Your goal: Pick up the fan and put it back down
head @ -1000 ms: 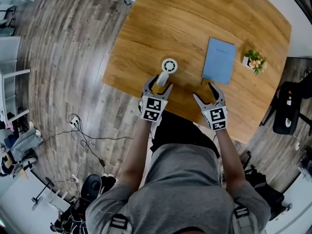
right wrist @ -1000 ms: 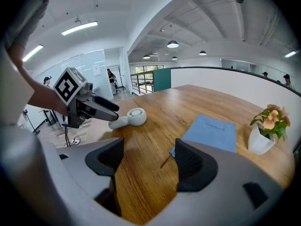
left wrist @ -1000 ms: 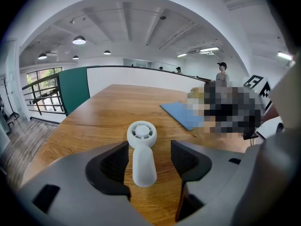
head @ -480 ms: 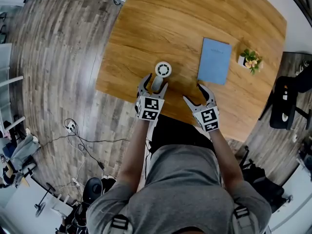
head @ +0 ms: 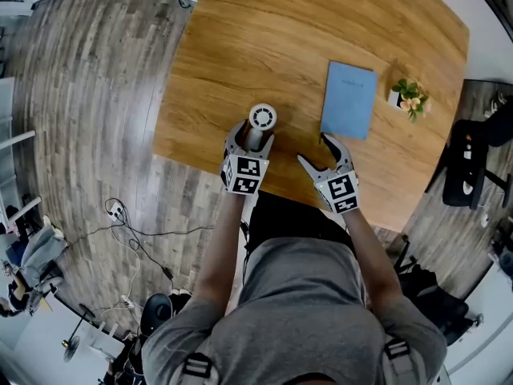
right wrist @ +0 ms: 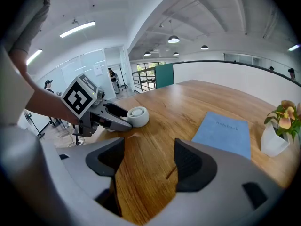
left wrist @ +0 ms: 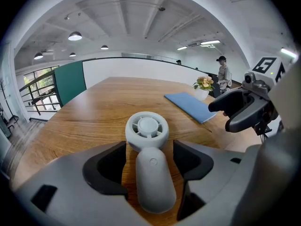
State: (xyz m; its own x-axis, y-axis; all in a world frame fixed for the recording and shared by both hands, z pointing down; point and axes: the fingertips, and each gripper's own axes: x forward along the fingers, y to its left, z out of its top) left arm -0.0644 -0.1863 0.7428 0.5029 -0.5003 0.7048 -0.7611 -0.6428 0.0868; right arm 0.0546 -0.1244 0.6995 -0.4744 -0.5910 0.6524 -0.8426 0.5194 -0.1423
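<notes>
Wood-plank floor (head: 88, 95) is surrounding a large wooden desk (head: 240, 22), and loose cables (head: 128, 223) are trailing across the planks at the person's left. A small white handheld fan (head: 260, 119) is lying flat near the desk's near edge. Its round head is facing up and pointing away from the person, and its handle is pointing back towards them.

The left gripper (head: 251, 137) is reaching down over that handle. Its jaws have just been opening and are now standing wide. In the left gripper view the fan (left wrist: 149, 173) is lying between them with a gap showing on each side of the handle, so the pads are not pressing on it.

The right gripper (head: 314, 149) is hovering just to the right of the fan, apart from it. Its jaws are spread as well, and in the right gripper view only bare desk is showing between them (right wrist: 149, 147).

A blue notebook (head: 348, 100) is lying flat further right, just beyond the right gripper's tips. A small potted plant (head: 410, 99) with pale flowers is standing just beside the notebook's far right corner, near the desk's right edge.
</notes>
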